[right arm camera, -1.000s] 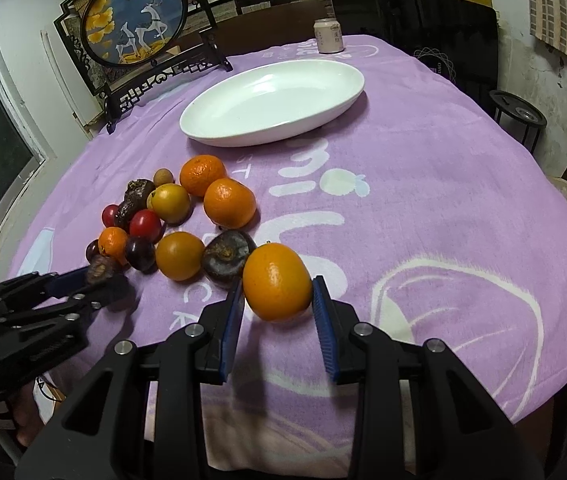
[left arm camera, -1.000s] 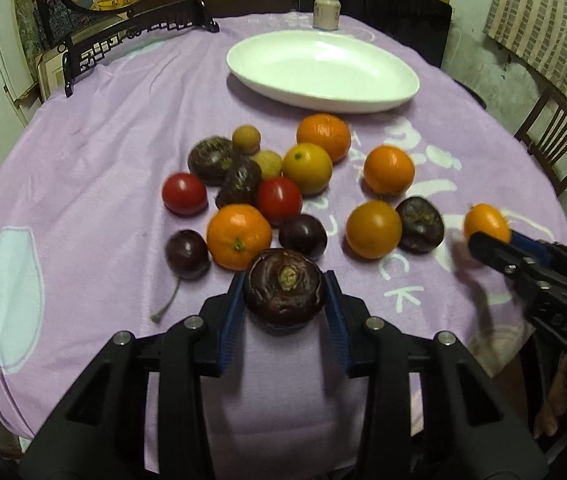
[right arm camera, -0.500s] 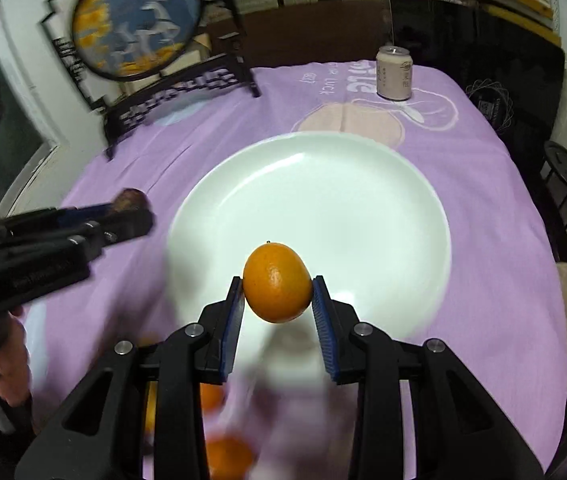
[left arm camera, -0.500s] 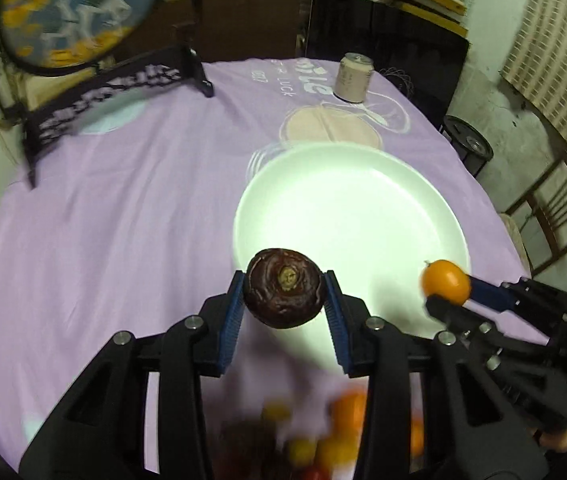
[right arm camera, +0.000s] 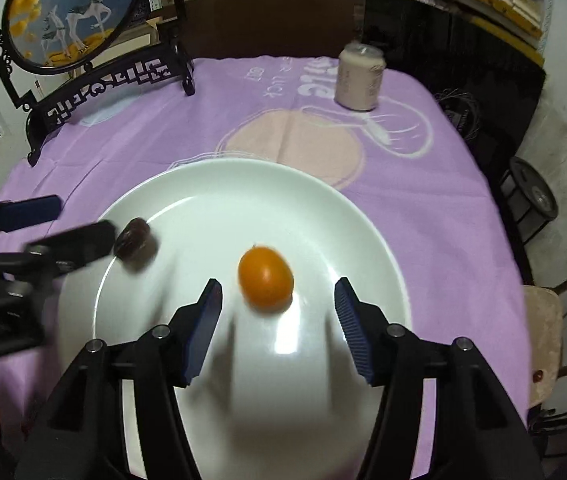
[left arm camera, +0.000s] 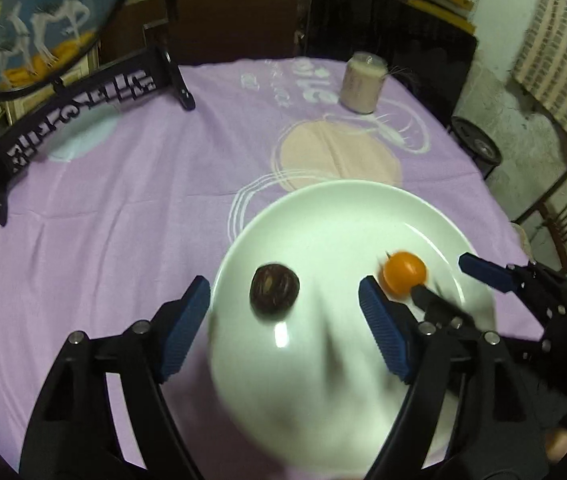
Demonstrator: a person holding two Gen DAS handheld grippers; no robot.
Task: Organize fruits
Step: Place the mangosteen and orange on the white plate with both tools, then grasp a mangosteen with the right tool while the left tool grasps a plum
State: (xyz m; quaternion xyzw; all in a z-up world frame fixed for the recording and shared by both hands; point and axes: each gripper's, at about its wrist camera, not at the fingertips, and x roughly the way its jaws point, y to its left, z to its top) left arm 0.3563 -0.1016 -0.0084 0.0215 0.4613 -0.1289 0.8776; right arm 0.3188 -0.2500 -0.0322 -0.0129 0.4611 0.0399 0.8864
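Note:
A big white plate [left arm camera: 323,208] [right arm camera: 203,176] lies on the purple tablecloth. Over it my left gripper [left arm camera: 283,320] has its jaws opening, and a dark purple fruit [left arm camera: 274,289] [right arm camera: 136,244] sits loose between the blue pads, touching neither. My right gripper [right arm camera: 279,320] is opening too, and an orange [right arm camera: 265,279] [left arm camera: 403,277] lies free between its pads above the plate. Each gripper shows in the other's view, the right gripper [left arm camera: 459,284] at the right and the left gripper [right arm camera: 59,224] at the left. Both fruits look blurred.
A pale can [left arm camera: 363,87] [right arm camera: 359,80] stands at the table's far side. A round painted screen on a black carved stand [left arm camera: 83,92] [right arm camera: 95,84] occupies the far left. A wooden chair [left arm camera: 563,216] is beyond the right edge.
Both grippers carried their fruit from the pile forward over the plate. Their jaws have now spread and both fruits are released.

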